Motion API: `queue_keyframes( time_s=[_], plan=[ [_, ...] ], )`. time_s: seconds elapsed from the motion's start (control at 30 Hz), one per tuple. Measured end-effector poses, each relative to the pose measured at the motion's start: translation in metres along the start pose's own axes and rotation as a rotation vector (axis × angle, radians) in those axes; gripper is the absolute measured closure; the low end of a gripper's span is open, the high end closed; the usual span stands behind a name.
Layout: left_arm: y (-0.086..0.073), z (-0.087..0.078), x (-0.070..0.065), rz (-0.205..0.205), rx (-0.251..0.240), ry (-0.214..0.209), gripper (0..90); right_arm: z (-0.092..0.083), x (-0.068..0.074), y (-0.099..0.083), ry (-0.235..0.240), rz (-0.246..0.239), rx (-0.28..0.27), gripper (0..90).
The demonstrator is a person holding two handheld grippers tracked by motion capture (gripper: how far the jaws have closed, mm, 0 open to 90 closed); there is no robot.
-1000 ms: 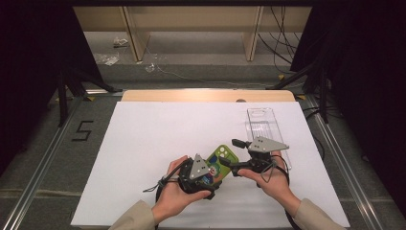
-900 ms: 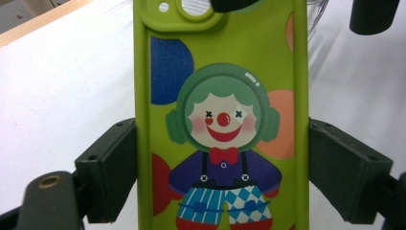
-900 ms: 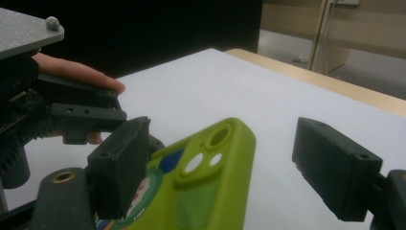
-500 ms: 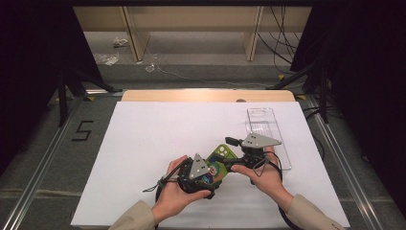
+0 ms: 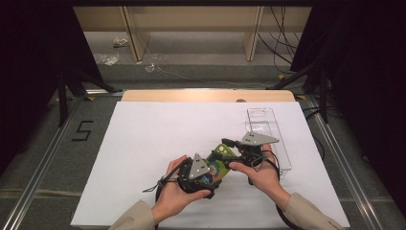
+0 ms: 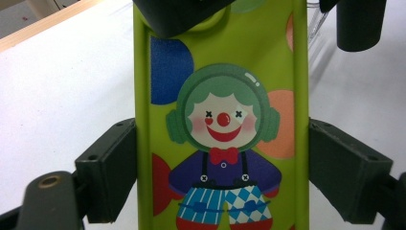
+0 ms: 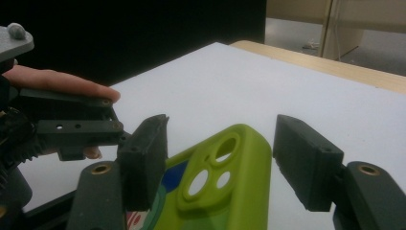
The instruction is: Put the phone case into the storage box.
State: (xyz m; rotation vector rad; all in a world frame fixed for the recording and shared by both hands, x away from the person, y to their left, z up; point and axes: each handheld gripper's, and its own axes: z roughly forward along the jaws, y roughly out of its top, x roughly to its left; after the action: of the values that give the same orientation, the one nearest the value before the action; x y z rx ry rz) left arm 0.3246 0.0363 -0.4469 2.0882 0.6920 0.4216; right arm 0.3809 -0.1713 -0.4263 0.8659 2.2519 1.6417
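The lime-green rubbery phone case with a clown print (image 6: 222, 124) is cut off at the left gripper view's bottom edge, its camera end partly hidden by a black finger (image 6: 179, 14).

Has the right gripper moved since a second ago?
Yes. The right gripper has slid left, away from the clear tray, over the green case; its jaws have been closing around the case's camera end.

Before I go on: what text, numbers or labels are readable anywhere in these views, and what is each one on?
"5": black figure on the grey floor left of the white table.
Phone case: no words, just a printed clown and coloured circles.
Clear plastic tray: no label legible.
No other text is readable.
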Motion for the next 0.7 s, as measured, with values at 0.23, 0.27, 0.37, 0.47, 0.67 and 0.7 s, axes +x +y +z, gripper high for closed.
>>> queue_keyframes(
  time_s=[0.23, 0.27, 0.37, 0.47, 0.67, 0.7],
  plan=[
    [0.0001, 0.0000, -0.0004, -0.002, -0.005, 0.001, 16.3, 0.0013, -0.0006, 0.0010, -0.001, 0.022, -0.002, 45.3],
    [0.0001, -0.0001, -0.0001, -0.001, -0.004, 0.002, 16.3, 0.0012, -0.0009, 0.0011, 0.001, 0.023, -0.003, 47.0],
    [-0.0001, 0.0002, -0.0004, -0.001, -0.005, 0.002, 16.3, 0.0013, -0.0008, 0.0017, -0.001, 0.032, -0.005, 49.7],
    [0.0000, 0.0002, -0.0002, -0.001, -0.004, 0.002, 16.3, 0.0015, -0.0012, 0.0024, 0.002, 0.041, -0.004, 52.7],
    [0.0002, -0.0003, 0.0001, 0.003, -0.003, 0.006, 16.3, 0.0017, -0.0018, 0.0031, 0.004, 0.068, -0.008, 55.3],
    [0.0002, -0.0003, 0.0001, 0.003, -0.003, 0.006, 16.3, 0.0018, -0.0020, 0.0032, 0.004, 0.070, -0.009, 56.0]
  ],
)
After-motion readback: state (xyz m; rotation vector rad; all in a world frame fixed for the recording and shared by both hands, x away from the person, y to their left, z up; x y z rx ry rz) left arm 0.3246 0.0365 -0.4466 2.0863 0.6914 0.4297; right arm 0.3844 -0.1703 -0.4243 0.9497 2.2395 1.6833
